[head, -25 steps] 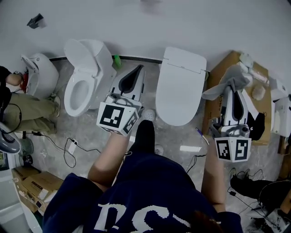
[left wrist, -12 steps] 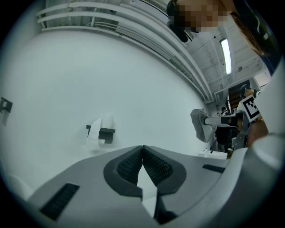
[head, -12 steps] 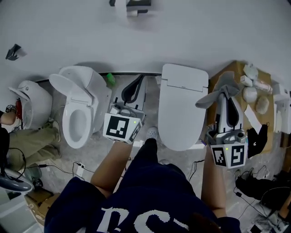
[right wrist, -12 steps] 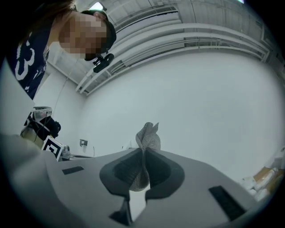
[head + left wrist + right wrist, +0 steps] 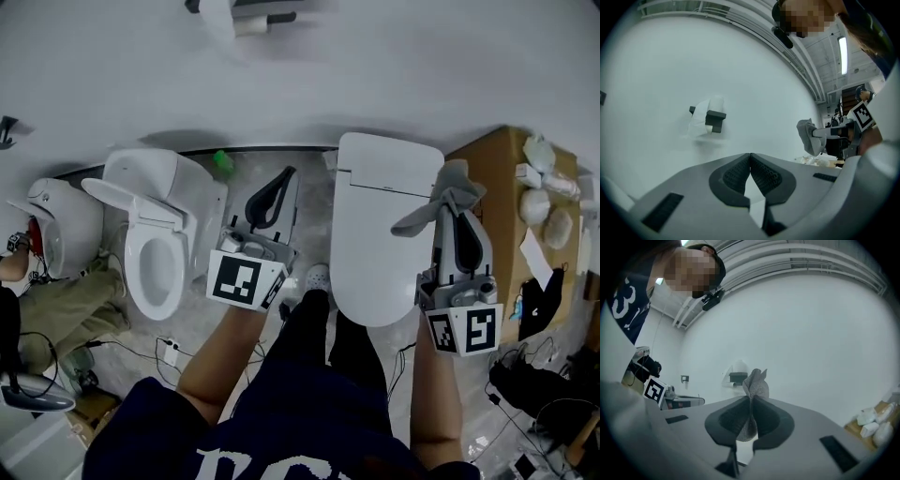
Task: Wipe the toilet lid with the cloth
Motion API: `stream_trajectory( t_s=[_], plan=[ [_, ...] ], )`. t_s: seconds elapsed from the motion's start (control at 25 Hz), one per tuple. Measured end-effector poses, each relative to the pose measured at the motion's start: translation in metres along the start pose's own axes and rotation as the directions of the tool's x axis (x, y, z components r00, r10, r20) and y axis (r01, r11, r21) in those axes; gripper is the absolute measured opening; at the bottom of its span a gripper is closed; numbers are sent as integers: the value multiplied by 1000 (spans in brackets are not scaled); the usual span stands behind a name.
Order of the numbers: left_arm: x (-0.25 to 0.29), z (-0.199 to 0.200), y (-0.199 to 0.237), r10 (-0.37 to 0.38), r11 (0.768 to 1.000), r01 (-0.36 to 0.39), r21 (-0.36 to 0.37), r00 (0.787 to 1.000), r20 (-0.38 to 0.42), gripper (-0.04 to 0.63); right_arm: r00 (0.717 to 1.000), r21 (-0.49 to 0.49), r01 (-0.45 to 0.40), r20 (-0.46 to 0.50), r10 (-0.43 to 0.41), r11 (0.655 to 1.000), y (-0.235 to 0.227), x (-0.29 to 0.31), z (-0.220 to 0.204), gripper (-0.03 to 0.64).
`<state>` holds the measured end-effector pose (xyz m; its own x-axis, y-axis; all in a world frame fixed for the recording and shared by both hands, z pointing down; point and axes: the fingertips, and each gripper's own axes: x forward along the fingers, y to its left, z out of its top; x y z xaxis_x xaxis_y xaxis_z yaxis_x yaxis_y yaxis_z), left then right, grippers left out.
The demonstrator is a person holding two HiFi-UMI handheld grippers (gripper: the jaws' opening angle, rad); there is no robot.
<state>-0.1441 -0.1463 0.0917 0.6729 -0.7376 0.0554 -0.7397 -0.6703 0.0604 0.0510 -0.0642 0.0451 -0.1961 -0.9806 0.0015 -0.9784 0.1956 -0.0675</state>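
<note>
The right gripper (image 5: 456, 199) is clamped on the grey cloth (image 5: 433, 212). In the right gripper view its jaws (image 5: 751, 401) press a fold of cloth (image 5: 755, 386) between the dark pads, and a crumpled tuft stands up past the tips. From the head view, this gripper sits over the right edge of the closed white toilet lid (image 5: 380, 234). The cloth fans out from its tips to the left and forward, over the lid's right side; whether the cloth touches the lid cannot be told. Just right of this gripper is a cardboard box (image 5: 502, 178) with pale items on it. Ahead of it is the bare white wall (image 5: 820, 343), with a paper holder (image 5: 737, 377) mounted there. The left gripper (image 5: 278, 180) holds nothing. Its jaws (image 5: 750, 161) meet at the tips, with only a narrow gap lower down. It hangs over the floor with the closed lid just to its right and an open toilet (image 5: 155, 246) to its left. The paper holder (image 5: 710, 117) is ahead of it on the wall, and the right gripper's cloth (image 5: 807, 136) shows off to its right.
</note>
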Motion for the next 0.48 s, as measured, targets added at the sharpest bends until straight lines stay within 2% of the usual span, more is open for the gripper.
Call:
stream_trajectory(
  t_s=[0.28,0.48],
  plan=[
    [36,-63,12,53,998,-54,-21,998,-13,20,988,53,-95,-116,100,994,-10,49,-96,41],
    [64,-111,19,97,994,-96,-55,995,12,20,968,131,-109,-212,135,985,-23,79,-189,41]
  ],
)
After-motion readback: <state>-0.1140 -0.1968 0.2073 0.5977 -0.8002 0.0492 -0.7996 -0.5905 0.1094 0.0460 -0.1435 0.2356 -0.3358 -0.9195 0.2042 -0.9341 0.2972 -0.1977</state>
